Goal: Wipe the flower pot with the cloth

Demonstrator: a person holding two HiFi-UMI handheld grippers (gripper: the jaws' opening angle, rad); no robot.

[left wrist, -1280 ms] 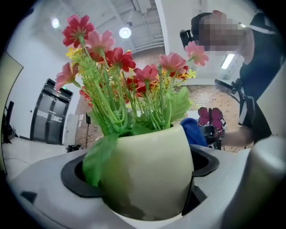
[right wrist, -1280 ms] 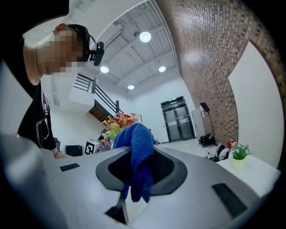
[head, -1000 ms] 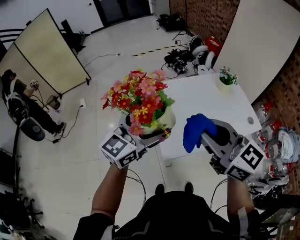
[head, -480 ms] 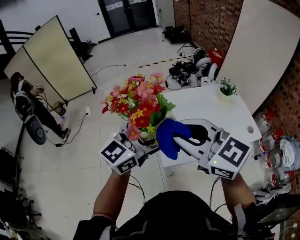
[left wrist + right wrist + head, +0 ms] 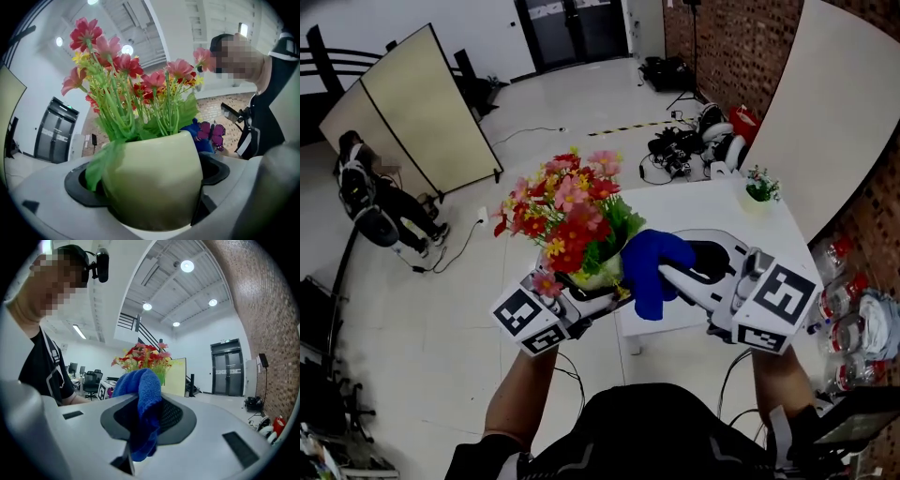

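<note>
Head view is showing my left gripper point(image 5: 584, 298) clamping the flower pot point(image 5: 598, 273) by its sides, the pot's long axis standing upright and its flowers point(image 5: 567, 211) pointing up. My right gripper point(image 5: 677, 273) is pinching the blue cloth point(image 5: 653, 268), which is drooping just beside the pot, between both grippers.

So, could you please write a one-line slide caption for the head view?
Mid-task: the left gripper holds the flower pot aloft; the right gripper holds a blue cloth at its side.
</note>
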